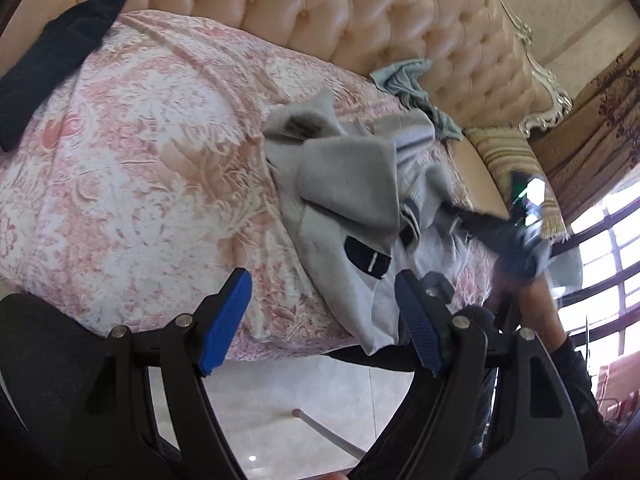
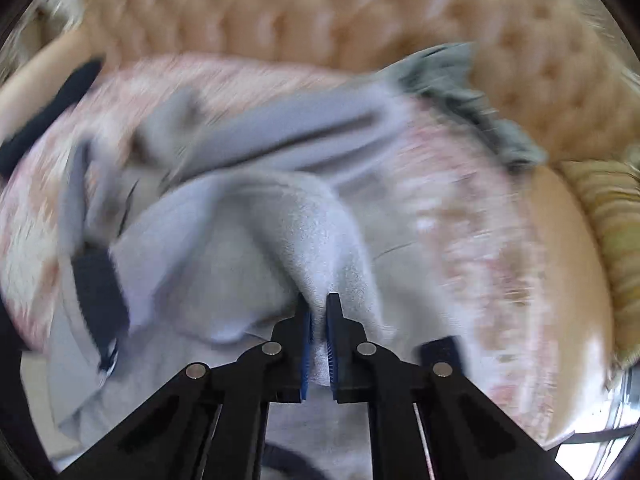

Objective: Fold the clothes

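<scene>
A crumpled light grey garment [image 1: 344, 196] with dark trim lies on the pink floral bedspread [image 1: 140, 152], hanging a little over the bed's near edge. My left gripper [image 1: 320, 300] hovers above that edge, open, with nothing between its blue pads; the garment's hem lies just beyond its right finger. In the right wrist view, blurred by motion, my right gripper [image 2: 319, 312] is shut on a raised fold of the grey garment [image 2: 304, 240]. The left wrist view shows the right gripper [image 1: 452, 212], blurred, at the garment's right side, held by a person's hand [image 1: 532, 292].
A dark navy cloth [image 1: 48, 64] lies at the bedspread's far left. A grey-green garment [image 1: 408, 84] sits against the tufted beige headboard [image 1: 360, 20]. A striped cushion [image 1: 516, 160] lies at the right. Tiled floor [image 1: 300, 400] shows below the bed edge, windows at the far right.
</scene>
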